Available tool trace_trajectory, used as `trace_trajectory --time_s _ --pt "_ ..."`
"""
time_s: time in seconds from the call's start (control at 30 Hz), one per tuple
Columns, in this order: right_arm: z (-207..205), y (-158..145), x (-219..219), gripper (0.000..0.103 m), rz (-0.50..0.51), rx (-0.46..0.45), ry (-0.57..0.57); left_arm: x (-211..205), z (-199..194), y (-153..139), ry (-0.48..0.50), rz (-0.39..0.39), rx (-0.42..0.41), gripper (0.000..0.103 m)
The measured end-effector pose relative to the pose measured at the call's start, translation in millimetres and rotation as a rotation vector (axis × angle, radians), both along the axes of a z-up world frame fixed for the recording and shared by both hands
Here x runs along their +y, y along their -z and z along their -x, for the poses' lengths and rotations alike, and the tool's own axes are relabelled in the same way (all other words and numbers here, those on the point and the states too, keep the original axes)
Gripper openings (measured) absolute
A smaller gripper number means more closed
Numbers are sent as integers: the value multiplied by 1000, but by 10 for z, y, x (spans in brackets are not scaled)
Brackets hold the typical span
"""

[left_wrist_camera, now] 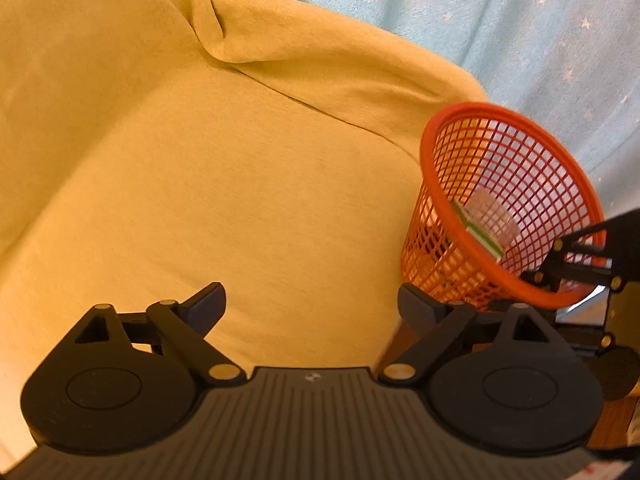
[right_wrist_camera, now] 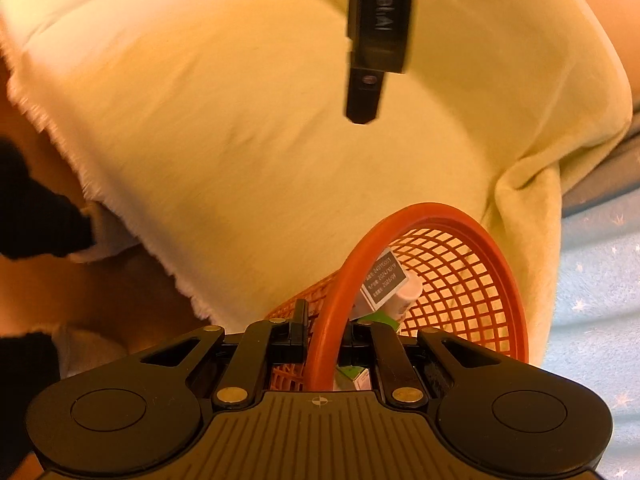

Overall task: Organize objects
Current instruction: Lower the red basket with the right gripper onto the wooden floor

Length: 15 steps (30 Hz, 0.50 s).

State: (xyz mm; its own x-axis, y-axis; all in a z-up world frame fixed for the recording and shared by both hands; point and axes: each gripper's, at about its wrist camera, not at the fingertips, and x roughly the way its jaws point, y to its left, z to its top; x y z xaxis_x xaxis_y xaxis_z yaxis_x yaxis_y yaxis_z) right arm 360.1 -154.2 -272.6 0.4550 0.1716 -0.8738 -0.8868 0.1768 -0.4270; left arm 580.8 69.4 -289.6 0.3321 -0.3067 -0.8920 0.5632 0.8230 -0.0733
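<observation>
We hold our left gripper (left_wrist_camera: 312,312) low over the yellow-green cloth (left_wrist_camera: 224,184) with its two dark fingers spread wide and nothing between them; under them lies only bare, softly creased fabric. The cloth covers the surface that carries everything here, and in the right wrist view its frayed white edge (right_wrist_camera: 60,148) runs down the left side, with a brown surface (right_wrist_camera: 120,292) showing below it. The orange mesh basket (left_wrist_camera: 508,208) sits tilted at the right edge of the cloth, its mouth leaning toward us, just where the fabric drops away in front of a pale blue curtain with small stars (left_wrist_camera: 500,20). Our right gripper (right_wrist_camera: 326,328) is clamped on the basket's thick rim: one finger (right_wrist_camera: 300,328) sits outside the mesh wall and the other inside, with the rim (right_wrist_camera: 332,300) passing between them. From the left wrist camera, that same gripper (left_wrist_camera: 560,270) reaches in from the right edge and meets the near part of the rim. Inside the basket lie a few small packages: a dark grey box with printed white lettering (right_wrist_camera: 384,280), a pale pink tube-like item (right_wrist_camera: 408,294) touching it, and a green-and-white carton (right_wrist_camera: 352,376) lower down near our fingers. Through the mesh in the left wrist view they are blurred, only a green-edged box (left_wrist_camera: 480,236) being distinguishable. A black bar with lettering (right_wrist_camera: 378,28) hangs into the top of the right wrist view above the cloth; what it belongs to we cannot tell.
</observation>
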Motion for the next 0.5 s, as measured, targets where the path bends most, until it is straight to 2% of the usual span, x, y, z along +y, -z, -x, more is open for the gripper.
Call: trace_trajectory --time_s 0.13,0.33,0.5 --pt "217 81 -217 7 13 6 -5 -138 333 51 -31 13 4 100" --pt "545 347 -465 7 39 0 58 -288 789 251 -13 39 12 101" --pt "882 849 -682 7 55 -16 94 -368 1168 619 7 52 -22 101"
